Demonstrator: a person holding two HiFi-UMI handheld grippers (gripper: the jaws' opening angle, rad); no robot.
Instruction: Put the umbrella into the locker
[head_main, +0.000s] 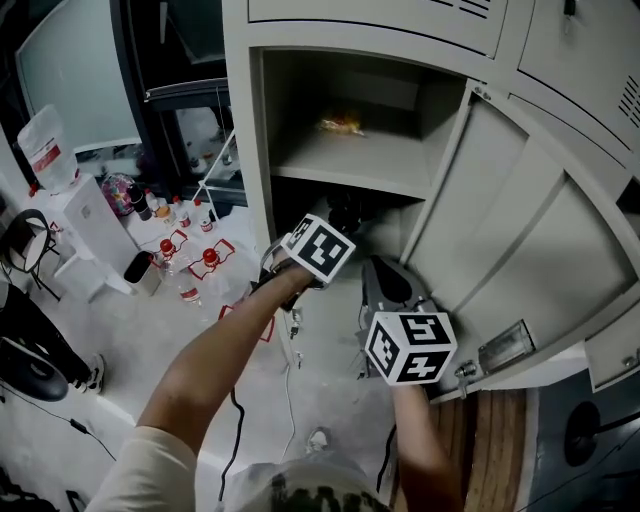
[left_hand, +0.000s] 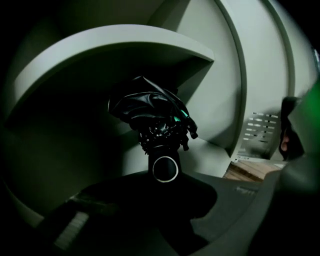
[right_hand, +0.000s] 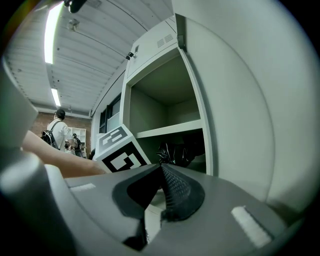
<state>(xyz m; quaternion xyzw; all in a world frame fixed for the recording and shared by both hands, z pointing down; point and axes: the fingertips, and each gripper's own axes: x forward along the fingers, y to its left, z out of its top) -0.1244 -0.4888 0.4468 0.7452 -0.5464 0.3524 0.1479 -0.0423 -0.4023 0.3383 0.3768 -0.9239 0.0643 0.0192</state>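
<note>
Clamping the folded black umbrella (left_hand: 150, 107) by its handle end with the left gripper (left_hand: 165, 176), canopy pushed into the locker (head_main: 250, 150), in the dark lower compartment just under the shelf (head_main: 350, 160). Further right, holding the right gripper (right_hand: 161, 169) empty, jaws pressed together, beside the open door (head_main: 500, 230).
</note>
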